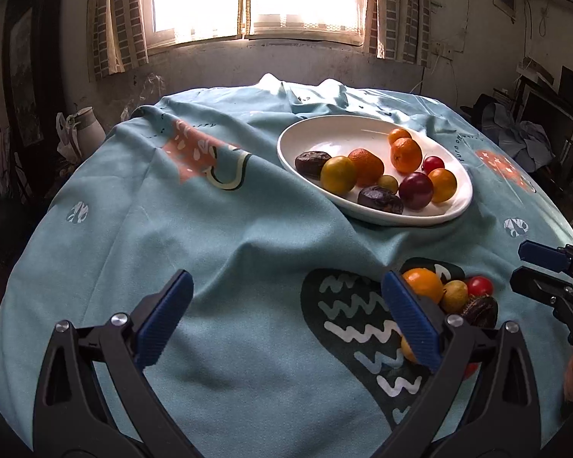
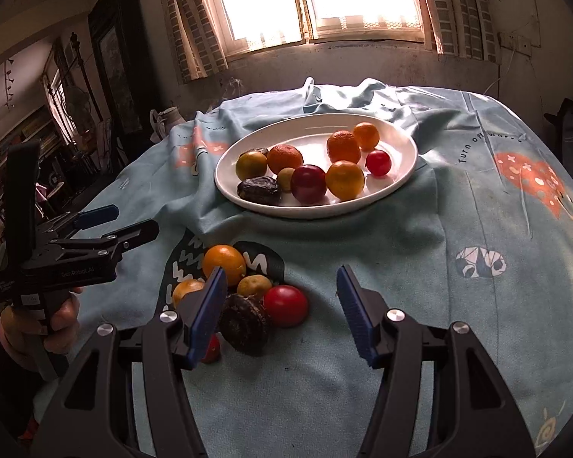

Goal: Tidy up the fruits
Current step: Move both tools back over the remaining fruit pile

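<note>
Daylight from a bright curtained window (image 2: 313,0) falls on a counter draped in a light blue printed cloth (image 1: 217,229).

Left gripper (image 1: 286,305): released, blue pads wide apart, nothing between them, hovering over bare cloth. Its right finger (image 1: 410,324) covers part of the loose fruit pile; one orange piece behind it shows only as a sliver. In the right wrist view the same gripper (image 2: 130,221) appears side-on, held by a hand (image 2: 57,328) that is largely in shadow. White lettering on its body reads "Gen.Robot.AI"; a smaller label below it is too small to read.

Right gripper (image 2: 280,305): released, holding nothing, set just over the loose pile. Its left finger (image 2: 206,316) hides part of a small red fruit and of one orange fruit.

Loose pile on the cloth, near the grippers: an orange citrus (image 2: 224,264), a small yellow fruit (image 2: 254,285), a red tomato-like fruit (image 2: 285,305) and a dark wrinkled fruit (image 2: 244,322), touching one another.

Beyond, well apart from the pile: a white oval plate (image 2: 401,145) carrying mixed fruit, namely orange, yellow, red and dark pieces clustered toward its near side.

Cloth print legible near the plate: "Turn off", the remainder lost in folds.
</note>
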Demonstrator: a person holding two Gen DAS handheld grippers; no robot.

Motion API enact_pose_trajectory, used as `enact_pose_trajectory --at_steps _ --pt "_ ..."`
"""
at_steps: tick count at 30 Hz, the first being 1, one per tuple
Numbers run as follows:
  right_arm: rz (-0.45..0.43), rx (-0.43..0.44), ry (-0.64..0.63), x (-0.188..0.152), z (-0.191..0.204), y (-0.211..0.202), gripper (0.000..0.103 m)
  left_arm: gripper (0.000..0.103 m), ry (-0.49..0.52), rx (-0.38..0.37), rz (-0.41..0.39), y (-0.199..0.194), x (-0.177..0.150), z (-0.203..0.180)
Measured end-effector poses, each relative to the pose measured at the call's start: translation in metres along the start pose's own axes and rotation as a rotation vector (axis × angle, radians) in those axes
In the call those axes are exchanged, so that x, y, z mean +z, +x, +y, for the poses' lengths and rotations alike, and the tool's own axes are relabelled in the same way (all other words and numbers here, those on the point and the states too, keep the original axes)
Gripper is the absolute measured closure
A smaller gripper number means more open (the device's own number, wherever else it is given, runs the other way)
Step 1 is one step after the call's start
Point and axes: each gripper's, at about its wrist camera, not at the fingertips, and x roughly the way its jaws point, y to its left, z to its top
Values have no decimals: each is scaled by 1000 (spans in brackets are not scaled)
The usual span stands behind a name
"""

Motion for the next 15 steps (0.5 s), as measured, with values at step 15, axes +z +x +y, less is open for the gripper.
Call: enact_pose_trajectory --at_steps 15 --pt "161 51 -61 -16 22 23 55 2 -26 -15 31 2 2 4"
